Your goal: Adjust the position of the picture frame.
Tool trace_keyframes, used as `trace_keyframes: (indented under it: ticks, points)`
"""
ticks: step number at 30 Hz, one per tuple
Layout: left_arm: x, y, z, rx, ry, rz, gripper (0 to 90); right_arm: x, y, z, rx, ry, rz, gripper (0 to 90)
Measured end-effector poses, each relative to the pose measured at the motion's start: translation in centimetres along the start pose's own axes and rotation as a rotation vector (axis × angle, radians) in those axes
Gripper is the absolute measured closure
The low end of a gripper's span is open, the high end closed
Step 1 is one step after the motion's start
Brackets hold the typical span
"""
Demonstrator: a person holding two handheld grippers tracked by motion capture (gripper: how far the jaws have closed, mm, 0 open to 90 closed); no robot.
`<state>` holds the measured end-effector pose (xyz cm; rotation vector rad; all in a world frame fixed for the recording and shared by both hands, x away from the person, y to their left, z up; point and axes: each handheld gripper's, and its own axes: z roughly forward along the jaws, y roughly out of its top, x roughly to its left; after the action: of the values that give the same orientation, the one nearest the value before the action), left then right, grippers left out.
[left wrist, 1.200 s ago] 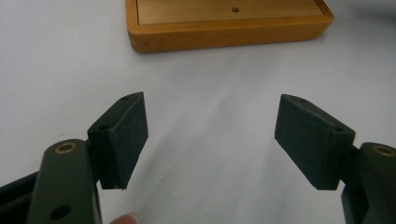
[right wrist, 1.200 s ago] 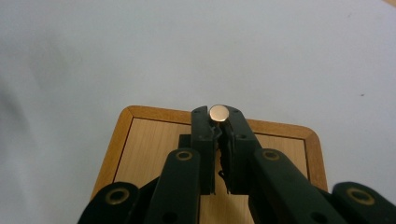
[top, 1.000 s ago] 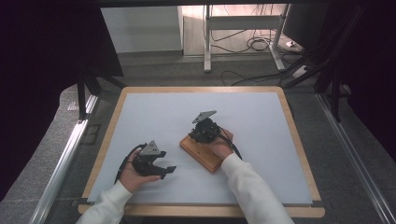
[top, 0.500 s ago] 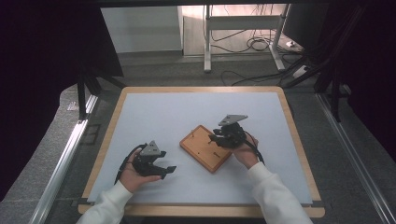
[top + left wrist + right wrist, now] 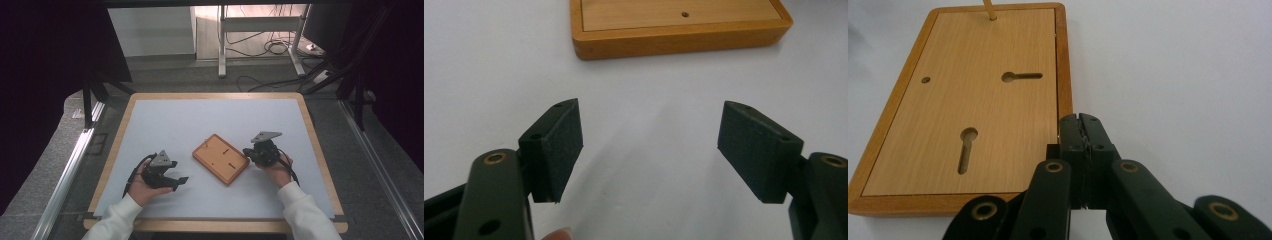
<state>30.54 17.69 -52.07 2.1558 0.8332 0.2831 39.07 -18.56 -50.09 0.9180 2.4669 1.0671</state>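
Note:
A flat wooden board (image 5: 221, 159) with two keyhole slots lies slantwise on the white mat, with a thin peg (image 5: 205, 142) standing at its far corner. My right gripper (image 5: 247, 151) rests just off the board's right edge. Its jaws have just closed and now stand shut with nothing between them (image 5: 1081, 122), beside the board (image 5: 968, 100). My left gripper (image 5: 180, 181) sits on the mat at the lower left, apart from the board. It is open and empty (image 5: 649, 145), and it faces the board's rim (image 5: 679, 37).
The white mat lies in a table with a wooden rim (image 5: 320, 150). Metal rails (image 5: 70, 170) run along both sides of the table. Beyond the far edge are desk legs and cables on the floor (image 5: 265, 50).
My right gripper has moved from over the board to its right side, so the whole board now shows. The left gripper has stayed where it was.

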Motion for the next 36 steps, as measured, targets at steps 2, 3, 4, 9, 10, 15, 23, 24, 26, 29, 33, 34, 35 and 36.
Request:
trace_keyframes:
  ticks: [2, 3, 4, 9, 10, 15, 23, 24, 26, 29, 33, 34, 35, 36]
  points:
    - [0.1, 0.1, -0.1, -0.009, 0.004, -0.02, 30.8, 0.0, -0.1, -0.1, 0.002, -0.002, -0.001, 90.0]
    - [0.2, 0.1, -0.1, -0.012, 0.002, -0.027, 34.6, 0.0, -0.1, -0.1, 0.002, -0.001, -0.003, 90.0]
    - [0.3, 0.2, 0.0, -0.012, 0.003, -0.03, 39.6, 0.1, -0.2, -0.2, 0.003, 0.001, -0.002, 90.0]
    - [0.8, 1.3, 1.3, 0.015, 0.03, -0.051, 73.2, 0.2, -0.3, -0.4, 0.005, -0.002, -0.014, 90.0]
    - [0.9, 1.5, 1.6, 0.019, 0.032, -0.056, 78.4, 0.1, -0.4, -0.3, 0.009, -0.002, -0.014, 90.0]
    - [1.0, 2.1, 2.6, 0.053, 0.026, -0.058, 88.1, -0.3, -0.7, -0.1, 0.023, -0.008, -0.007, 90.0]
    - [0.7, 1.7, 2.2, 0.048, 0.018, -0.05, 88.4, -0.6, -1.1, 0.0, 0.043, -0.017, -0.003, 90.0]
    - [0.7, 1.6, 2.1, 0.048, 0.015, -0.05, 88.3, -0.7, -1.1, 0.0, 0.051, -0.017, -0.002, 90.0]
    - [0.7, 1.4, 2.0, 0.046, 0.014, -0.052, 88.3, -0.7, -1.3, 0.1, 0.068, -0.016, -0.001, 90.0]
    - [0.8, 1.3, 1.8, 0.044, 0.013, -0.056, 88.4, -0.7, -1.5, 0.3, 0.08, -0.015, -0.007, 90.0]
    - [1.0, 1.1, 1.5, 0.041, 0.014, -0.059, 88.5, -0.4, -1.6, 0.1, 0.093, 0.007, -0.016, 90.0]
    - [1.1, 1.1, 1.4, 0.039, 0.015, -0.059, 88.5, -0.2, -1.7, -0.1, 0.097, 0.012, -0.021, 90.0]
    - [1.2, 1.0, 1.2, 0.037, 0.016, -0.061, 88.4, 0.0, -1.8, -0.2, 0.098, 0.019, -0.025, 90.0]
    - [1.2, 0.9, 1.1, 0.036, 0.016, -0.065, 88.5, 0.2, -1.9, -0.3, 0.099, 0.029, -0.022, 90.0]
